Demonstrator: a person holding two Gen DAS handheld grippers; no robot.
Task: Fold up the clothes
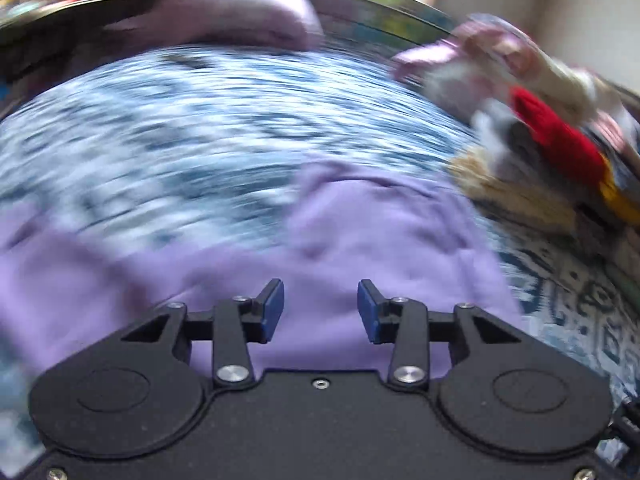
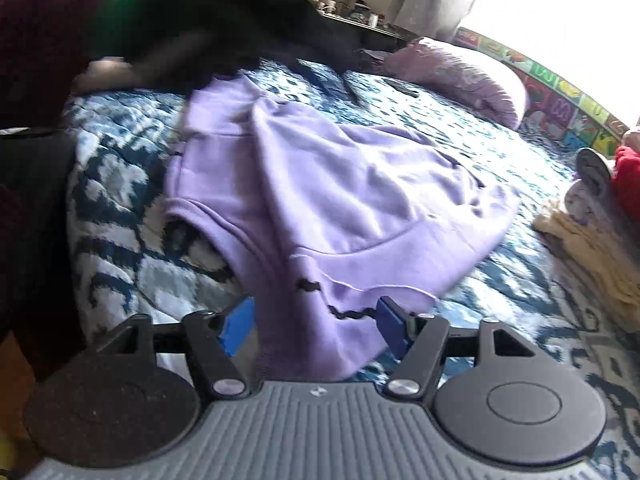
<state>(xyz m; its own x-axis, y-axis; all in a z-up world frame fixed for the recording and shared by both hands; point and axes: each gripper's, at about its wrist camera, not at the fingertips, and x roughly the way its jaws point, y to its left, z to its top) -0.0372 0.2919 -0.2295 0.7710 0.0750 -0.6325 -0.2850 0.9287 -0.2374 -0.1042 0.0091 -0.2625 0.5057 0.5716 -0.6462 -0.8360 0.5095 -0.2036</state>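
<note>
A lilac sweatshirt [image 2: 320,184] lies rumpled on the blue-and-white patterned bedspread [image 2: 460,120], with a sleeve folded across its body and a thin black cord near the hem. My right gripper [image 2: 314,328] is open, and the garment's near edge lies between its blue pads [image 2: 390,326]. In the blurred left wrist view the same sweatshirt [image 1: 360,240] spreads below my left gripper [image 1: 320,308], which stands open just above the fabric with nothing between its fingers. The other gripper and arm [image 2: 224,28] show as a dark blur over the garment's far end.
A purple pillow [image 2: 472,80] lies at the bed's far side by a colourful printed panel [image 2: 560,88]. A heap of clothes, red [image 1: 556,136], cream [image 2: 592,256] and pink pieces, sits at the right. A person's dark sleeve [image 2: 36,40] crosses the upper left.
</note>
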